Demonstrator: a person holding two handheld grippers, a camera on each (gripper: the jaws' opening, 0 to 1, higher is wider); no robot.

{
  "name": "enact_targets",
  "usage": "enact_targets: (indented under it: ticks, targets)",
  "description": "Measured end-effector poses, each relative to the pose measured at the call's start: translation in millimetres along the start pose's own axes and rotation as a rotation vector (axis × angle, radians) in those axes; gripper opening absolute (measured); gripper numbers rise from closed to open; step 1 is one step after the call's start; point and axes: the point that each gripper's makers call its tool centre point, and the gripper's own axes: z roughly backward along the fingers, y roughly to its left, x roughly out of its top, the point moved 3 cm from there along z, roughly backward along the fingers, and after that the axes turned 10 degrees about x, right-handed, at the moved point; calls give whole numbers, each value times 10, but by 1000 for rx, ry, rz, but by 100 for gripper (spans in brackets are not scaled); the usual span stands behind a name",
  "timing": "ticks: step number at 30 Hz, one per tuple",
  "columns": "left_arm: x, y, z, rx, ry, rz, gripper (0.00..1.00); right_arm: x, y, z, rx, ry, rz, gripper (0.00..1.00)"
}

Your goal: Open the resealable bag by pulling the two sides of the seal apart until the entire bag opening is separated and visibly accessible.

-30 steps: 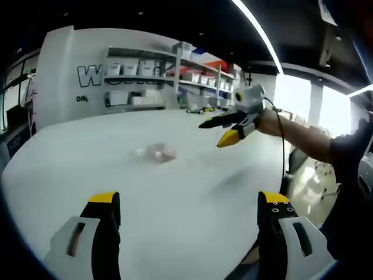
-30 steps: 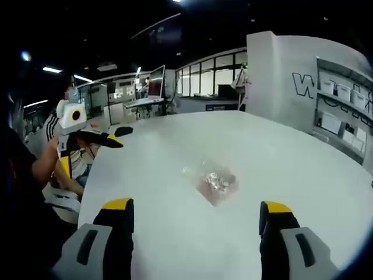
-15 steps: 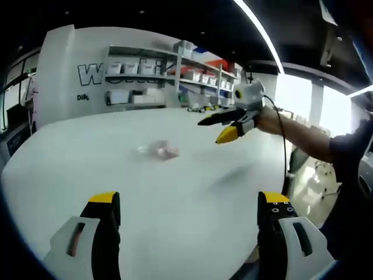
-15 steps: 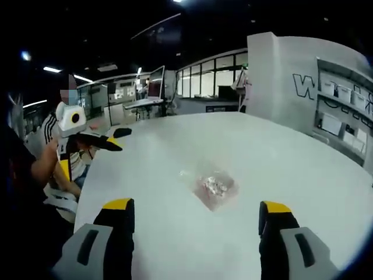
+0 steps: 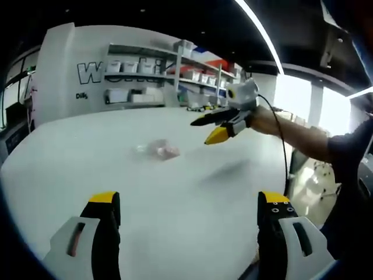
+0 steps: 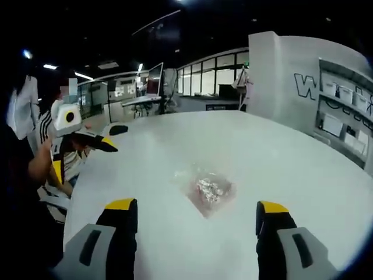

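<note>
A small clear resealable bag with pinkish, silvery contents lies flat on the white table; in the left gripper view the bag sits mid-table, well ahead of my jaws. My left gripper is open and empty above the near part of the table. My right gripper is open too, with the bag just ahead between its jaw tips and apart from them. In the left gripper view the right gripper reaches in from the right, above the table and right of the bag. The left gripper shows at the left of the right gripper view.
Shelves with white boxes line the wall behind the table. A person in a striped top sits at the table's left edge in the right gripper view. The table edge drops off to the right.
The right gripper has moved in toward the bag, which now looks slightly larger and nearer in its view. The bag lies where it was.
</note>
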Motion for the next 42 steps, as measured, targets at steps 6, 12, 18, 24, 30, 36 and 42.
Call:
enact_targets:
  ticks: [6, 12, 18, 24, 30, 36, 42]
  targets:
    - [-8, 14, -39, -1, 2, 1, 97, -8, -111, -153, 2, 15, 3, 84]
    - [0, 43, -67, 1, 3, 2, 97, -7, -151, -290, 10, 25, 6, 83]
    - [-7, 66, -92, 1, 8, 3, 97, -3, -140, -349, 18, 26, 7, 83]
    - [-6, 55, -108, -4, 8, 3, 97, -12, -106, -361, 21, 27, 8, 83]
    - [-5, 38, -115, -8, 9, 2, 97, -4, -80, -387, 26, 30, 11, 82]
    - [-2, 40, -110, -8, 9, 3, 97, 17, -100, -439, 31, 34, 16, 82]
    - [-10, 42, -111, -8, 11, 3, 97, 15, -134, -475, 32, 40, 17, 81]
